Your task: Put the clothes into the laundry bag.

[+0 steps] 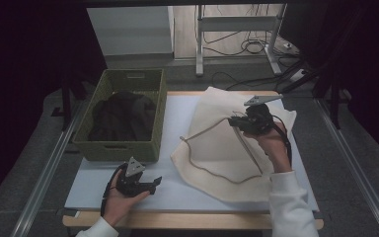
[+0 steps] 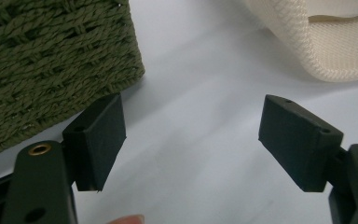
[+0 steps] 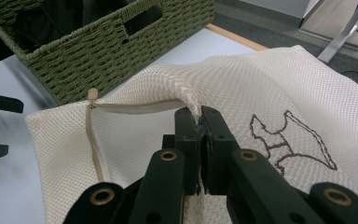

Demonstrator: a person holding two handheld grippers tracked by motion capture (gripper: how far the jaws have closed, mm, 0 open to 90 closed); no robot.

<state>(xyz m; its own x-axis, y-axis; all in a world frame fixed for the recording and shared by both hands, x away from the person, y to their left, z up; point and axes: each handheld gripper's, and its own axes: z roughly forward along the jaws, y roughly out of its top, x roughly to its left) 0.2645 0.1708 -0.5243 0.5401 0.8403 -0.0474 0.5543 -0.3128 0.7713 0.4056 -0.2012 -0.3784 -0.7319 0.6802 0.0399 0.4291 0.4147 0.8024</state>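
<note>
Two grippers: one in each hand, both over the pale table (image 1: 177,118).
Right gripper (image 1: 237,121): up off the table above the cream mesh bag (image 1: 217,148), held in the person's right hand (image 1: 271,143).
Right jaws: clenched on a pinch of the mesh bag's upper layer, right by its zipper (image 3: 135,107); the fabric peaks up into the pads in the right gripper view (image 3: 198,128).
Mesh bag: spread across the right half of the table, just right of the basket, its far corner hanging past the table's back edge; a brown stitched outline (image 3: 291,140) shows on the fabric.
Left gripper (image 1: 154,183): low at the near left, resting in the left hand (image 1: 121,197), pointing right towards the bag.
Left jaws: released, wide apart, bare table between them (image 2: 191,140).
Basket (image 1: 94,148): green woven, far left of the table, a dark garment (image 1: 123,116) bundled inside.
Basket corner: just beside the left pad in the left gripper view (image 2: 51,70).
</note>
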